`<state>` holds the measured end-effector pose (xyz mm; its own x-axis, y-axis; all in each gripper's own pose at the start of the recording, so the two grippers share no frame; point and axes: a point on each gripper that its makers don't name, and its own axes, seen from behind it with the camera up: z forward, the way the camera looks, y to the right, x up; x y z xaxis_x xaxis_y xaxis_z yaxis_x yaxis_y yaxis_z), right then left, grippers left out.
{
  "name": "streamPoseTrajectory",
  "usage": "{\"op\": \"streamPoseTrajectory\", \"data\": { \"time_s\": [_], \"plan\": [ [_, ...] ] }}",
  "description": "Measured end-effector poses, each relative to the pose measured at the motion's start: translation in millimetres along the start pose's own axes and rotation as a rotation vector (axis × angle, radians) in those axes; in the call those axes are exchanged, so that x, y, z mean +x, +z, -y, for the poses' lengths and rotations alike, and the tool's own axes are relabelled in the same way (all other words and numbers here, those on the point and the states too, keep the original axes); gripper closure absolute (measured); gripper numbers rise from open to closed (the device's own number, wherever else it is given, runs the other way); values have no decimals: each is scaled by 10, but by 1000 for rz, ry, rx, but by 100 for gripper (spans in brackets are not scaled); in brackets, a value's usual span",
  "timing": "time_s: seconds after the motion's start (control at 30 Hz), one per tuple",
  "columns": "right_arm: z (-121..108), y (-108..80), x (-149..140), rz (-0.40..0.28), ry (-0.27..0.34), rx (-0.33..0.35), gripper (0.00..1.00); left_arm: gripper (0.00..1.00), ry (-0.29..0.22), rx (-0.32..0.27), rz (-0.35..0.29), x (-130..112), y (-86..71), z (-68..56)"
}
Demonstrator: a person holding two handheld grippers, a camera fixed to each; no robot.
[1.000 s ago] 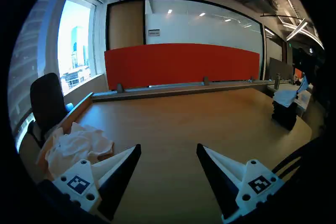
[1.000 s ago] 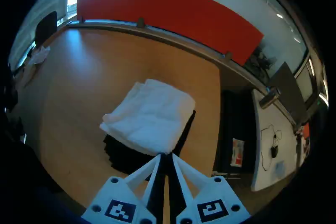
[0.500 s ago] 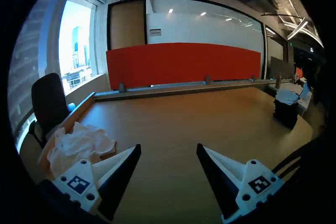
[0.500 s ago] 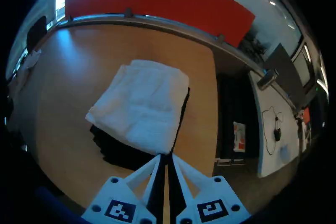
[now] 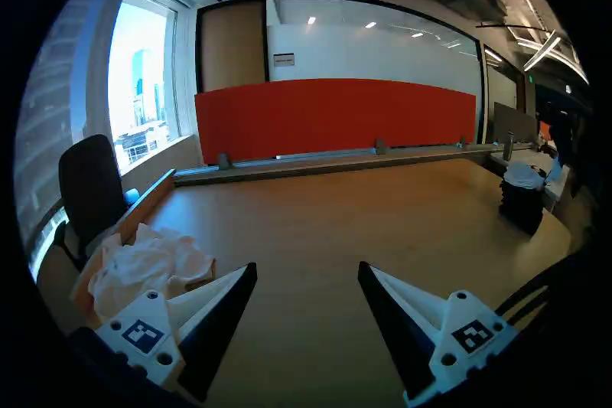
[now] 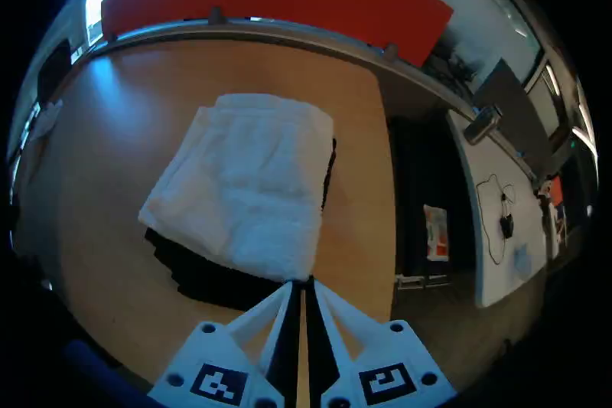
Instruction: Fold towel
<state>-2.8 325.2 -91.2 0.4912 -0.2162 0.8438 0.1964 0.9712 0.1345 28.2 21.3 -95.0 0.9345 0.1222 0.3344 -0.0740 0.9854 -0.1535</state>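
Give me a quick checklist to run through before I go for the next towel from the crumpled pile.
1. Folded white towel lies flat on the dark stack: ok.
2. Stack sits fully on the table: ok, though it is near the edge.
3. Right gripper is free of the folded towel: cannot tell. It is shut, with its tips at the towel's near corner.
4. Left gripper is open and empty: ok.
5. Crumpled towel pile is in sight, off to the left gripper's left: ok.
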Motion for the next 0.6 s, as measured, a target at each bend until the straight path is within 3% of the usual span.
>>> {"op": "streamPoseTrajectory", "data": {
  "time_s": [0.33,0.47,0.6],
  "plan": [
    [34,-33,3,-18,2,-5,92,2,-3,-2,-1,6,8,-8],
    [9,-71,6,-31,7,-22,80,2,-9,-2,-3,9,11,3],
    [-20,-110,-13,-38,14,-40,62,2,-7,-3,-4,11,7,8]
  ]
}}
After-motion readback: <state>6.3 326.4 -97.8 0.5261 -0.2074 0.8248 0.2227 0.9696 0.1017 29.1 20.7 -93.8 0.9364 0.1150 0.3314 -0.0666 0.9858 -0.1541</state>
